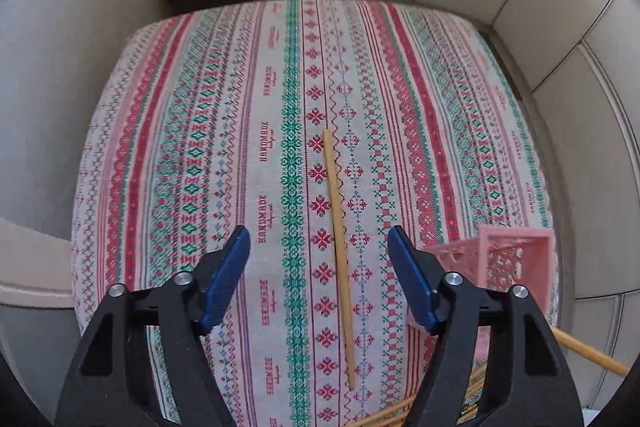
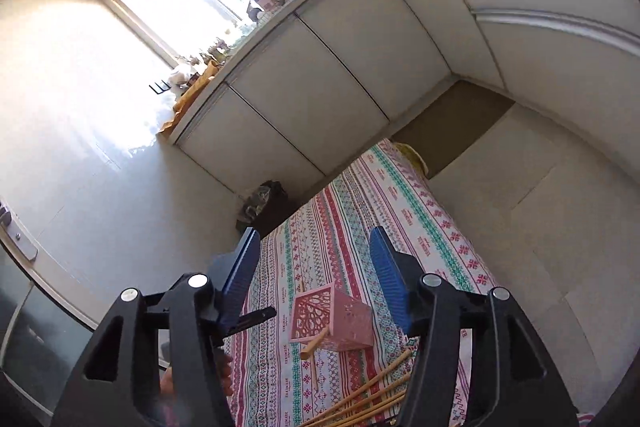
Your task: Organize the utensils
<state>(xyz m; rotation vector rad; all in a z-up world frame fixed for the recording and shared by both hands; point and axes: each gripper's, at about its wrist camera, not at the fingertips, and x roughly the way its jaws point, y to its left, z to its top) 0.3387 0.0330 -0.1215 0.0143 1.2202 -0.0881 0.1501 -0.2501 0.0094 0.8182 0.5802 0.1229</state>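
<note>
Early stage: both the left gripper and right gripper spread and empty, one chopstick mid-worktop, others bundled at its near edge, one leaning in the pink holder.

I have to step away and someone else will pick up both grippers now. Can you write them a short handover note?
Left hand-held gripper: open, empty, above a single chopstick lying on the patterned tablecloth.
Right hand-held gripper: open, empty, aimed over the pink holder.
Pink holder: lying on its side, one chopstick poking from its mouth.
Loose chopsticks lie piled at the near edge.
Done: apparently one stick in.
Left: probably stand the holder upright, load the rest.
</note>
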